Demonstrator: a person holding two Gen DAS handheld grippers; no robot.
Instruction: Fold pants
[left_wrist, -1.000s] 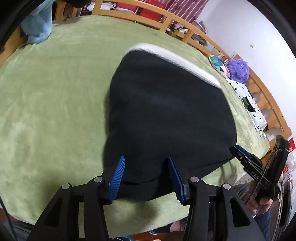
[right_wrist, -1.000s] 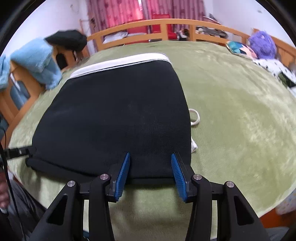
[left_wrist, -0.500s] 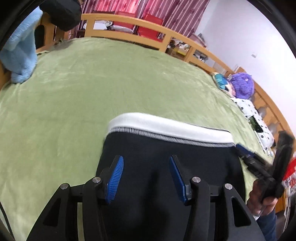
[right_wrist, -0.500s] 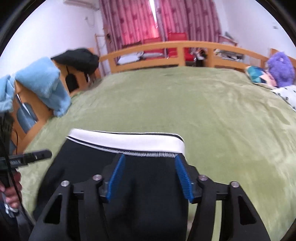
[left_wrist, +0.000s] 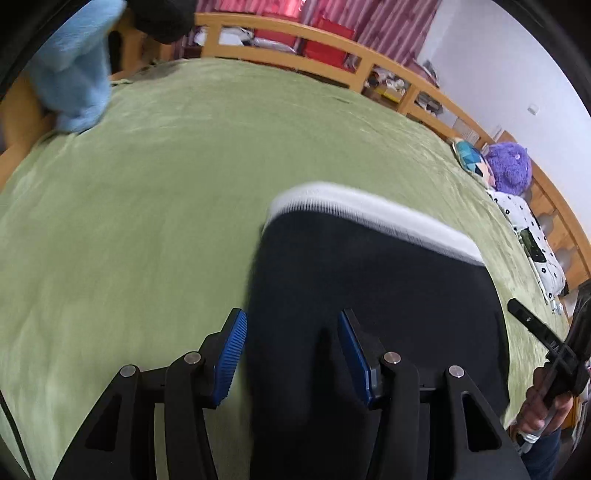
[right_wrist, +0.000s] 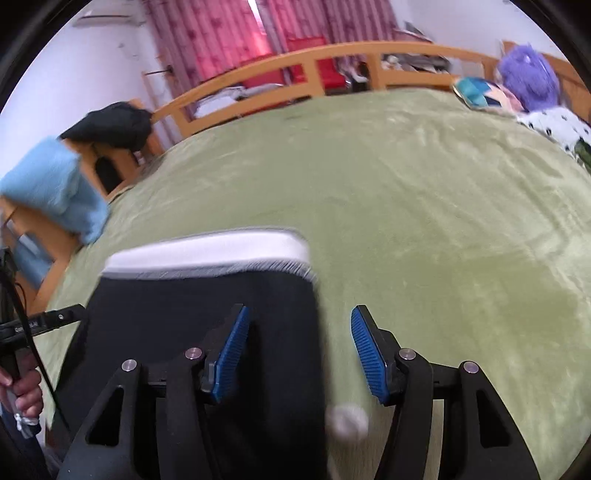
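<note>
Black pants (left_wrist: 369, 295) with a white waistband (left_wrist: 369, 210) lie folded on the green blanket (left_wrist: 166, 184). My left gripper (left_wrist: 293, 354) hovers open over the pants' left edge; its pads (left_wrist: 236, 350) do not press the cloth. In the right wrist view the pants (right_wrist: 203, 314) fill the lower left, waistband (right_wrist: 207, 251) away from me. My right gripper (right_wrist: 301, 352) is over their right edge, its jaws opening, with only cloth and blanket beneath. A blurred white drawstring end (right_wrist: 347, 421) lies by that edge. Each gripper shows at the other view's border, held by a hand (left_wrist: 546, 398).
A wooden bed rail (left_wrist: 332, 44) rings the blanket. A light blue towel (left_wrist: 74, 85) and a black garment (right_wrist: 110, 125) hang on it at the left. A purple plush (left_wrist: 509, 166) and a polka-dot cloth (left_wrist: 528, 229) lie at the right edge.
The waistband sits much closer to both grippers than a second ago. The left gripper has slid to the pants' left edge, the right to the right edge, and the right jaws have widened.
</note>
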